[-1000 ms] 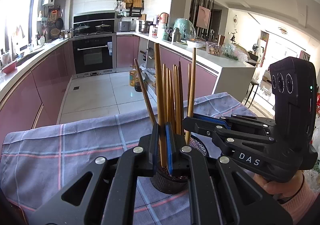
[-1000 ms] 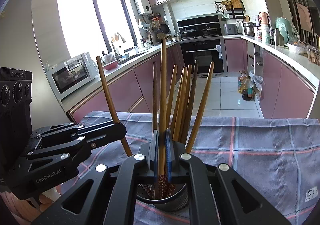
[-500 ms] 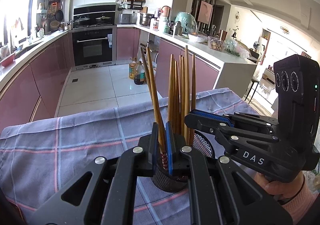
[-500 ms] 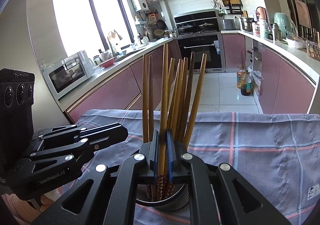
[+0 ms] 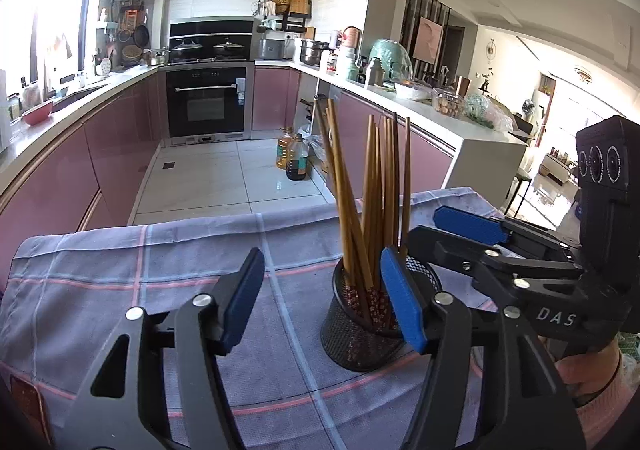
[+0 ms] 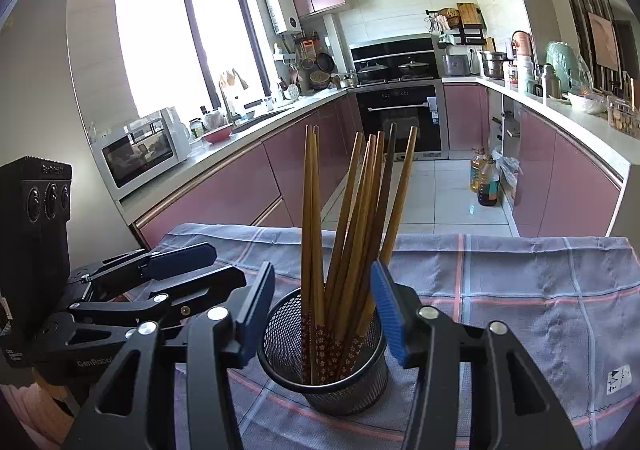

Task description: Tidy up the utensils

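Note:
A black mesh cup (image 5: 352, 334) stands on the grey checked cloth and holds several wooden chopsticks (image 5: 374, 185) upright. It also shows in the right wrist view (image 6: 332, 374) with the chopsticks (image 6: 352, 217) leaning in it. My left gripper (image 5: 322, 302) is open and empty, with its right finger beside the cup. My right gripper (image 6: 322, 314) is open and empty, its fingers on either side of the cup. The right gripper shows in the left wrist view (image 5: 468, 234), and the left gripper shows in the right wrist view (image 6: 172, 270).
The grey checked cloth (image 5: 120, 274) covers the table (image 6: 540, 310). Beyond the table's far edge lies a kitchen floor with oil bottles (image 5: 294, 157), pink cabinets and an oven.
Both grippers were shut on a chopstick each over the cup. Both have opened and let go; the chopsticks now stand in the cup. The left gripper has drawn back to the left.

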`<action>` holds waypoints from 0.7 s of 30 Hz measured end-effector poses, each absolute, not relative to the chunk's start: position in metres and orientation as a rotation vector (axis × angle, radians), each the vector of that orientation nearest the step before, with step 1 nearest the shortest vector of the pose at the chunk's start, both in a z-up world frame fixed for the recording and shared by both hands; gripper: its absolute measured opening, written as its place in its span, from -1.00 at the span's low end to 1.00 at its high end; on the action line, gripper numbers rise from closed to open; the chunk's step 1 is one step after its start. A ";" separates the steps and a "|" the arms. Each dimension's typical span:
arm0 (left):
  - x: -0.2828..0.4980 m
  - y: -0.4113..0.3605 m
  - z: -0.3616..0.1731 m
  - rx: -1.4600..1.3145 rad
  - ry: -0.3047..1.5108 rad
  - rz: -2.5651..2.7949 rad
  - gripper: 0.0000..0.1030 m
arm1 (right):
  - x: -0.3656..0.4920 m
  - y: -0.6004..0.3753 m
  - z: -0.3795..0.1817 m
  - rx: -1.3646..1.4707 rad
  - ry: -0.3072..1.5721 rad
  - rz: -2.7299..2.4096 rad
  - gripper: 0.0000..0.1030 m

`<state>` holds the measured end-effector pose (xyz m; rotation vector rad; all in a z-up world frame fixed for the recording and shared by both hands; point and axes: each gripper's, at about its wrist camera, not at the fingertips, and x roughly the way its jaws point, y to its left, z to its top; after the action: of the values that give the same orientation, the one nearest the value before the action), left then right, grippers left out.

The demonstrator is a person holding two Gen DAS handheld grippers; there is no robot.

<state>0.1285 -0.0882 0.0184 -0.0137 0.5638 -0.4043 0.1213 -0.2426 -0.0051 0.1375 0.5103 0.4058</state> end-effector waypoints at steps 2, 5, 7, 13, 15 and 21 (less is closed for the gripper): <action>0.120 -0.081 0.018 -0.003 0.537 -0.354 0.49 | 0.114 -0.241 -0.005 0.121 0.498 0.394 0.28; 0.105 -0.070 0.017 0.016 0.499 -0.304 0.88 | 0.103 -0.238 -0.005 0.103 0.476 0.371 0.58; 0.094 -0.061 0.016 0.025 0.472 -0.272 0.89 | 0.095 -0.236 -0.006 0.092 0.464 0.364 0.64; 0.061 -0.036 0.015 0.018 0.420 -0.180 0.89 | 0.076 -0.229 -0.009 0.079 0.425 0.346 0.87; 0.052 -0.029 0.016 0.016 0.406 -0.157 0.89 | 0.070 -0.226 -0.011 0.071 0.414 0.341 0.87; 0.029 -0.014 0.019 0.011 0.362 -0.098 0.89 | 0.048 -0.217 -0.014 0.049 0.356 0.320 0.87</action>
<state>0.0286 -0.0140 0.0191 0.0108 0.3616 -0.0980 0.0483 -0.2170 -0.0135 0.0494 0.3559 0.3198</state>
